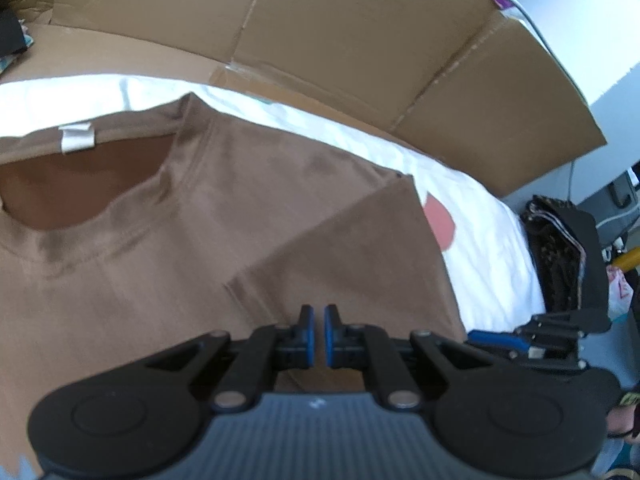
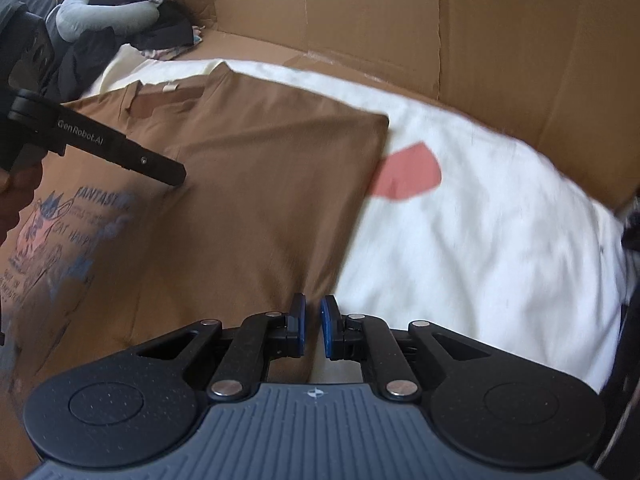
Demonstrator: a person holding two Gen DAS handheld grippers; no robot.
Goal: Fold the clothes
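Note:
A brown T-shirt lies flat on a white sheet, collar and white label at the far side. Its right side is folded over the body, sleeve flap on top. My left gripper hovers over that folded part, jaws nearly closed with nothing between them. In the right wrist view the shirt shows a blue cat print at the left. My right gripper is over the shirt's right folded edge, jaws nearly closed and empty. The left gripper reaches in from the left.
Cardboard walls stand behind the sheet. A red patch on the sheet lies beside the shirt's right edge. Grey and dark clothes are piled at the far left. A dark patterned item sits off the sheet's right side.

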